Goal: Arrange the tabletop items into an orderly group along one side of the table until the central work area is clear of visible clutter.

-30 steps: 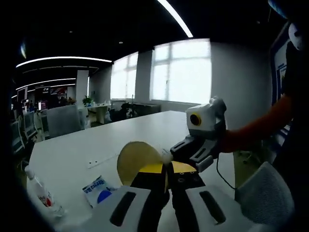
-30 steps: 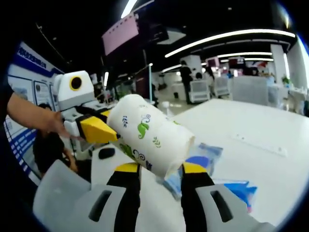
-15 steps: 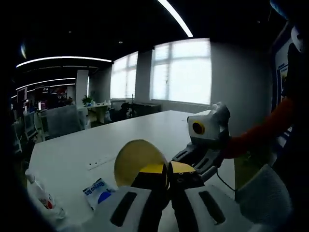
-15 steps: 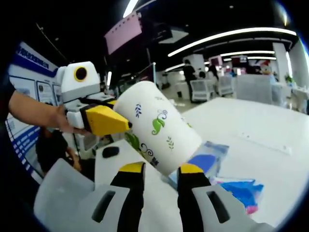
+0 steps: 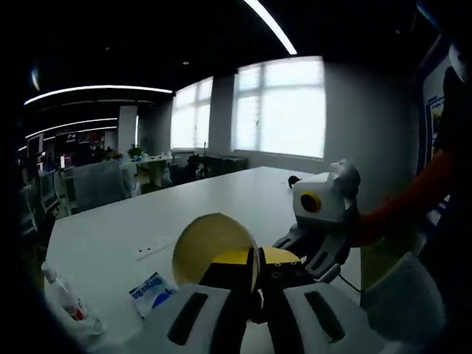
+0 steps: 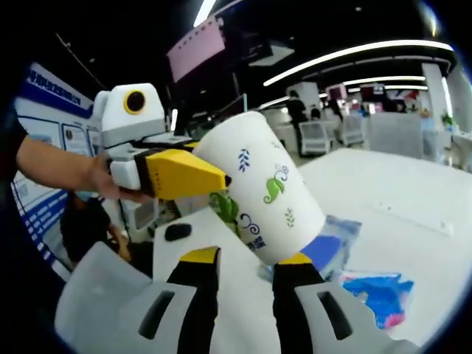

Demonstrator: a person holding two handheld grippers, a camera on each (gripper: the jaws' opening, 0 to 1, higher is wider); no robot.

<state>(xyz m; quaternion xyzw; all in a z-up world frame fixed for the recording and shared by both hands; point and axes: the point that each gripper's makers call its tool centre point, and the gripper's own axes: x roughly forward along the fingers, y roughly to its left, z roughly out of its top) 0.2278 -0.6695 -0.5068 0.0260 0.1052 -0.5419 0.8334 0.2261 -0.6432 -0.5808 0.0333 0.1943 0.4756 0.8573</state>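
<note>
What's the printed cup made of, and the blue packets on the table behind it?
Cup: looks like matte paper; white wall printed with green and blue leaves, dull tan-yellow inside in the left gripper view. The left gripper is pinching its rim.
Blue packets: likely thin plastic film; glossy and crinkled, lying flat on the table.

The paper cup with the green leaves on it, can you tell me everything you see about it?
The paper cup is white with green and blue leaf and swirl prints, and looks like thin paper. It is held in the air, tilted. The left gripper pinches its rim with yellow tips, and the right gripper grips its narrow bottom end. In the left gripper view its pale yellowish inside shows.
</note>
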